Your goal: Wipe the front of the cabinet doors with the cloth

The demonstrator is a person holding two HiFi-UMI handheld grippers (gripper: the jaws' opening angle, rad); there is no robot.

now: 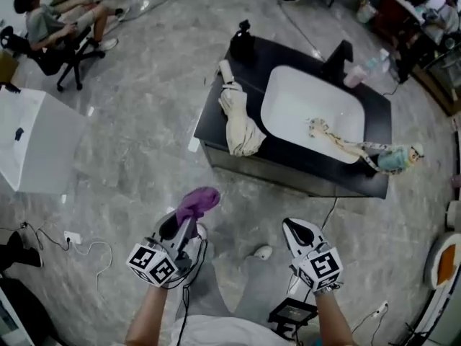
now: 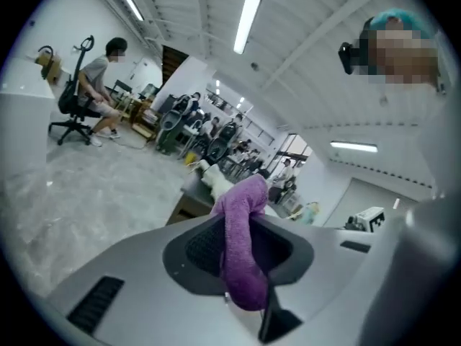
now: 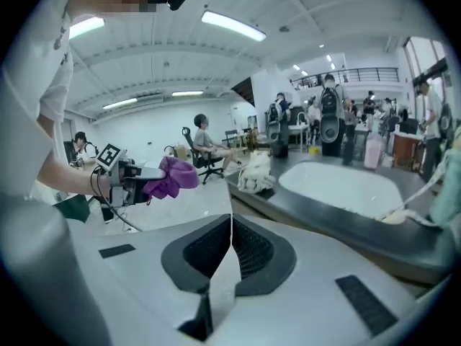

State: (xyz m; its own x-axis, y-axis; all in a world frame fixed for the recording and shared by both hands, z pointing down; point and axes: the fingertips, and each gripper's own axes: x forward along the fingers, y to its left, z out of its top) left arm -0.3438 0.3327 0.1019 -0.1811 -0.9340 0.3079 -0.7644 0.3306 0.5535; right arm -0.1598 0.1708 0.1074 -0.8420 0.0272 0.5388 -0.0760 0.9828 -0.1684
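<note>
My left gripper (image 1: 186, 225) is shut on a purple cloth (image 1: 199, 201). In the left gripper view the cloth (image 2: 242, 244) is pinched between the jaws and bunches out past their tips. My right gripper (image 1: 295, 229) is held level with the left one. Its jaws (image 3: 231, 222) are shut with nothing between them. The cabinet (image 1: 277, 170) stands ahead of both grippers, well out of reach. It has a black top and a white sink (image 1: 310, 110). Its front (image 1: 252, 166) faces me, and both grippers are held above the floor.
A folded cream umbrella (image 1: 239, 121) lies on the cabinet top's left side, and a doll (image 1: 364, 150) lies across the sink's right rim. A white box (image 1: 32, 143) stands at left. Cables and a power strip (image 1: 72, 238) lie on the grey floor. A person sits on a chair (image 1: 50, 31) far left.
</note>
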